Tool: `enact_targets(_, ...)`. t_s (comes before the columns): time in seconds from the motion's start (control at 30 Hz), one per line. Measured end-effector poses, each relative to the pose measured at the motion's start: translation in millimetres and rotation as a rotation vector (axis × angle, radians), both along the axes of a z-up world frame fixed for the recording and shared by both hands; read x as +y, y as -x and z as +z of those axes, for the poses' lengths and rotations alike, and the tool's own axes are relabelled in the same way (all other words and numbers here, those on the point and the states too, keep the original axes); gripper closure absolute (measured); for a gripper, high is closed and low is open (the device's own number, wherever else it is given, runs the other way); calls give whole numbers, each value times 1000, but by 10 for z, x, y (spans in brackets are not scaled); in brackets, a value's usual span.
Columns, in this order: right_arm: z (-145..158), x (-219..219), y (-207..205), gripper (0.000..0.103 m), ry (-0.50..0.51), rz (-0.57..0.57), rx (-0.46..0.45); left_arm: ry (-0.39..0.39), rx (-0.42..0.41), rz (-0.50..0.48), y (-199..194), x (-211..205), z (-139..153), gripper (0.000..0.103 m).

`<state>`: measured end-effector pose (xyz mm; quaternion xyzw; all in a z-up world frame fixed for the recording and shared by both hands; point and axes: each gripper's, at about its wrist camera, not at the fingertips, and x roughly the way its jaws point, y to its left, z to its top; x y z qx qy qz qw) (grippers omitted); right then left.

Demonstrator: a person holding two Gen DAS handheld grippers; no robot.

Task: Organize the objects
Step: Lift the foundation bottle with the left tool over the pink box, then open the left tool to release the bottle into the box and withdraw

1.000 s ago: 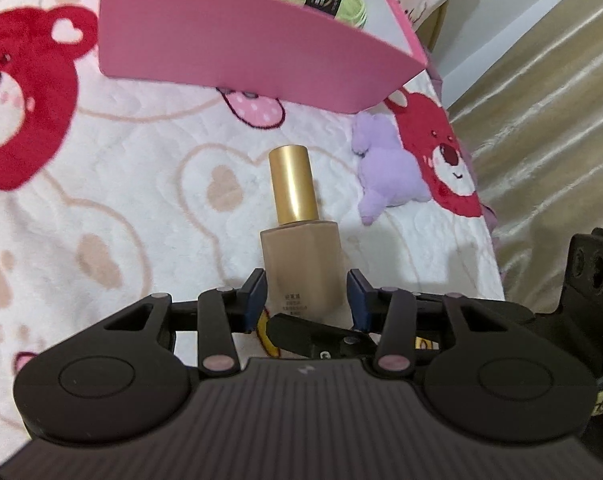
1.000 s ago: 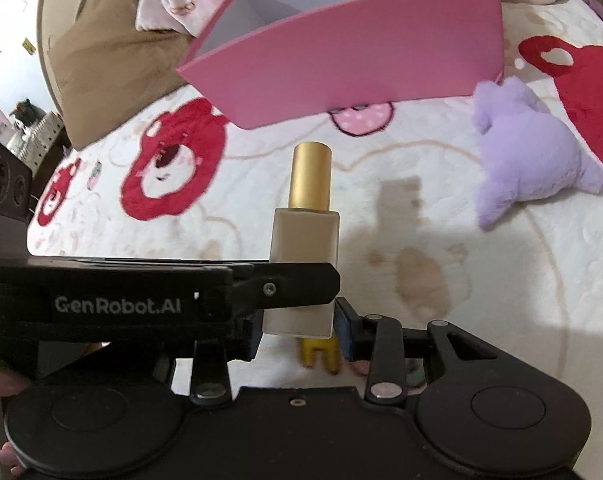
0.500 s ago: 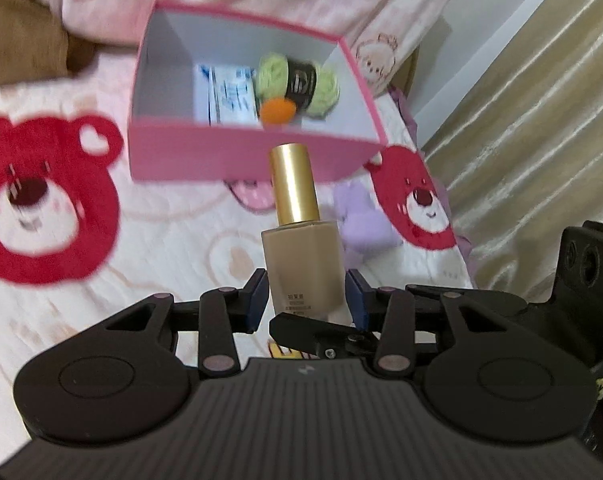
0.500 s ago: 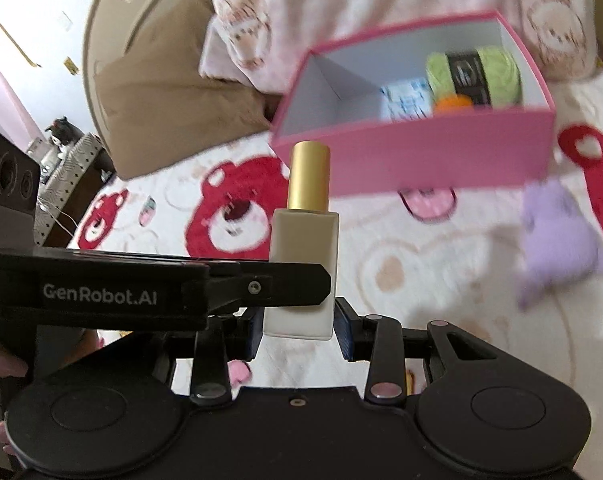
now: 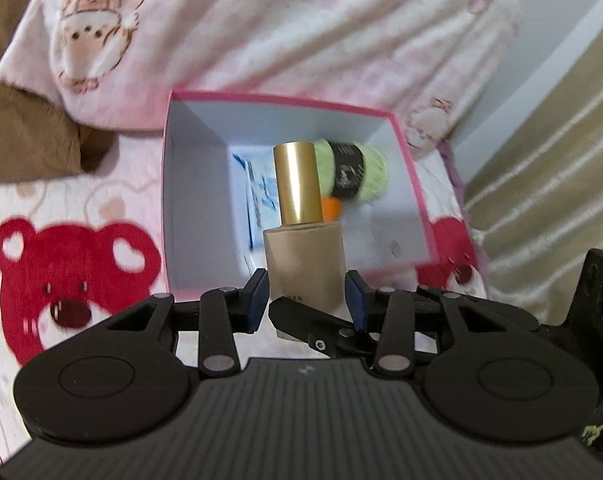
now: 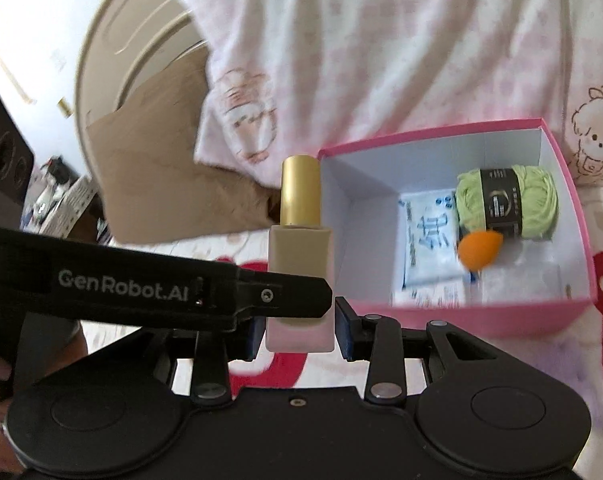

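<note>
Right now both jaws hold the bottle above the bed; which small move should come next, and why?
Probably carry the bottle forward and lower it into the bare left part of the pink box. Both grippers clamp it upright, while the yarn, orange sponge and packet fill the right side.

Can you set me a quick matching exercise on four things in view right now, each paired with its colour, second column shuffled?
Things:
1. bottle cap
2. yarn ball
3. box outer wall
4. sponge

Colours:
A. orange
B. pink
C. gold
D. light green

Pairs: 1-C, 2-D, 3-B, 4-A
</note>
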<state>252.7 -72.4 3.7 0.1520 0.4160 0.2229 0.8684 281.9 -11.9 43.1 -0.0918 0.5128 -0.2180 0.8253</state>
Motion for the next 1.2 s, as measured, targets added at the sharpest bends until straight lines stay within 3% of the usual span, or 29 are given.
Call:
enact_targets(0.1,-150,4,-313,62,25,-30,9,11,22,13,-344,-70,-200,63)
enact_targets(0.3,-576,45,-770,62,39,-51,91,-47,102,22,-798,-186,-639,63)
enact_targets(0.43,-812,89,-918,62,47,-58,123,-105,107,26,-908,-264,-827,69)
enact_targets(0.6,-996,77,-1001,63,33,-96,140,-168,89,16,-964,-407,-939,69)
enact_targets(0.7,-1058,120,-1020,63,77,-101,142,-179,101,14,-978,-450,-1018,71)
enact_targets(0.97,-1122,196,-991,63,116,-199,132,-98,76,31,-1008,-390,-1099,73)
enact_targets(1.07,-1136,196,-1006,63,83,-265,141,-74,60,40,-1039,-353,-1108,73)
enact_targets(1.2,-1187,233,-1052,62,91,-231,175,-72,32,47,-1030,-284,-1085,73)
